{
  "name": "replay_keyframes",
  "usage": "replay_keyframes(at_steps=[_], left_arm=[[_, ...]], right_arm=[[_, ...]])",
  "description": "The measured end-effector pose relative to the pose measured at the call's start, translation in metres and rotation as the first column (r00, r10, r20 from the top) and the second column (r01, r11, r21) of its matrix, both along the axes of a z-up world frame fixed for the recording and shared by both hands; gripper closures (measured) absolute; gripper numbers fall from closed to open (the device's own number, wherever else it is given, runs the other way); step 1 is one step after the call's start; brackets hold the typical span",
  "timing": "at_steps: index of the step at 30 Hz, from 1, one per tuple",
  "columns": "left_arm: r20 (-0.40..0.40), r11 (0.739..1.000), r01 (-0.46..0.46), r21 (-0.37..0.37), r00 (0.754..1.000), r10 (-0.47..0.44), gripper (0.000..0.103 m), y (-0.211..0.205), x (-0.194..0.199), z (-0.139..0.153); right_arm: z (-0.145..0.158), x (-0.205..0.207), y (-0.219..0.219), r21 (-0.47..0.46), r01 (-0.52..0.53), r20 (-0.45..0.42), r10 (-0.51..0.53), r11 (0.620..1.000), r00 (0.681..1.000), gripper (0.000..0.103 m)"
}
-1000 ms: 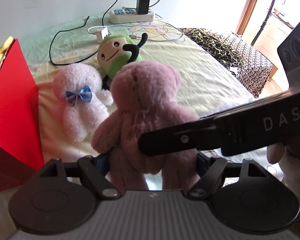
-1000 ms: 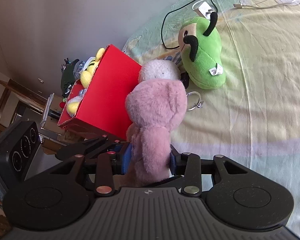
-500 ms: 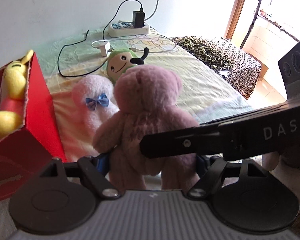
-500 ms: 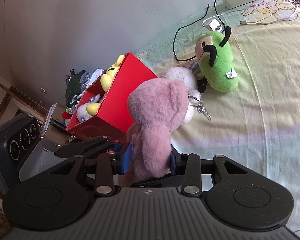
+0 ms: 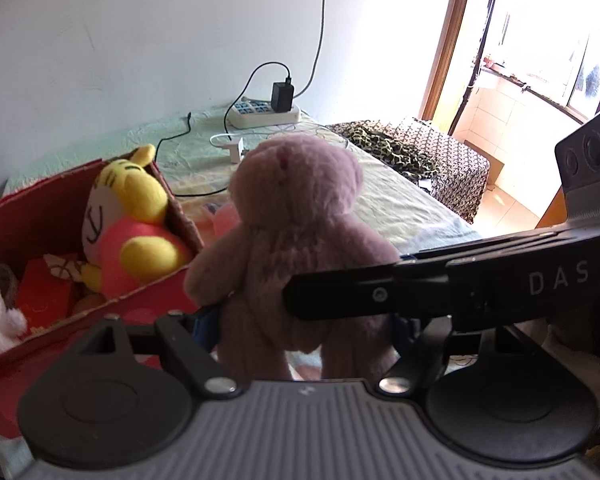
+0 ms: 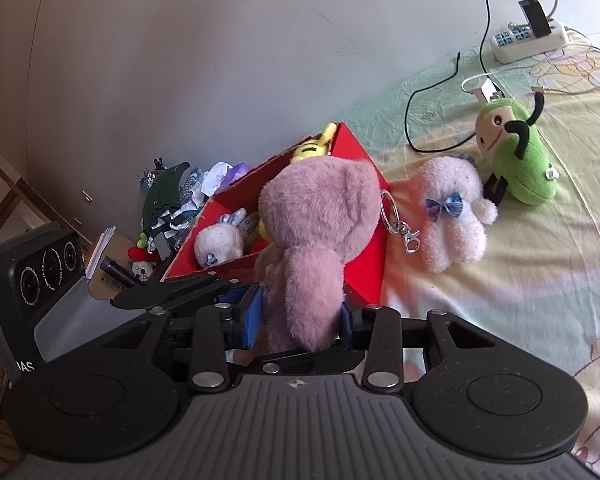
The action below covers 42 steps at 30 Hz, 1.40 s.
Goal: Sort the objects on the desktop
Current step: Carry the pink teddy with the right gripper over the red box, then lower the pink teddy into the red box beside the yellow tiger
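Note:
A mauve plush bear [image 5: 300, 240] is held upright by both grippers at once. My left gripper [image 5: 304, 328] is shut on its lower body, and my right gripper [image 6: 300, 316] is shut on it from the other side; the bear [image 6: 320, 232] has a metal key ring. It hangs beside the open red box [image 5: 168, 300], which holds a yellow tiger plush [image 5: 128, 216] and a small white plush [image 6: 218, 244]. A white bear with a blue bow [image 6: 452, 212] and a green bug plush [image 6: 516, 152] lie on the bed sheet.
A power strip with a charger [image 5: 268, 114] and cables sits by the wall. A leopard-print cloth [image 5: 396, 152] covers a stool at the bed's right. Clutter of clothes [image 6: 172, 200] lies on the floor behind the red box [image 6: 364, 256].
Both grippers have lifted the mauve bear and carried it left toward the red box, whose inside now shows. The white and green plush toys stay on the sheet.

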<state>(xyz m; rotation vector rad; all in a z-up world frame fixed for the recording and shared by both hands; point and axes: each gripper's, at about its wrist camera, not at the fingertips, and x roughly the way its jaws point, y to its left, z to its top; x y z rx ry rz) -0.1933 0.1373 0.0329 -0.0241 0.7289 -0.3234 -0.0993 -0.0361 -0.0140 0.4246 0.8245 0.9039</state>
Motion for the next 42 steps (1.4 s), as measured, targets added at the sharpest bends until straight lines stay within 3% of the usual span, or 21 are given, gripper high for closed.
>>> replay_keyframes(at_steps=[10,20,29,42], left_arm=[[0.122,0.999,-0.016,0.045,0.992,0.01,0.024,0.048,-0.017,0.03],[0.184,0.989,-0.146,0.015,0.973,0.141,0.024,0.099,-0.007,0.045],[0.103,0.975,-0.219,-0.027,0.97,0.22,0.024,0.139,0.027,0.025],[-0.086,0.976,-0.211,-0.055,0.975,0.206,0.024,0.16,0.081,-0.023]], right_arm=[[0.024,-0.026,0.049,0.062,0.055,0.102,-0.061,0.997,0.993,0.062],[0.051,-0.009,0.1,0.083,0.003,0.193,-0.019,0.997,0.981,0.062],[0.053,0.02,0.152,0.041,-0.052,0.225,0.041,0.998,0.973,0.062],[0.013,0.062,0.185,-0.065,-0.03,0.113,0.037,0.997,0.993,0.062]])
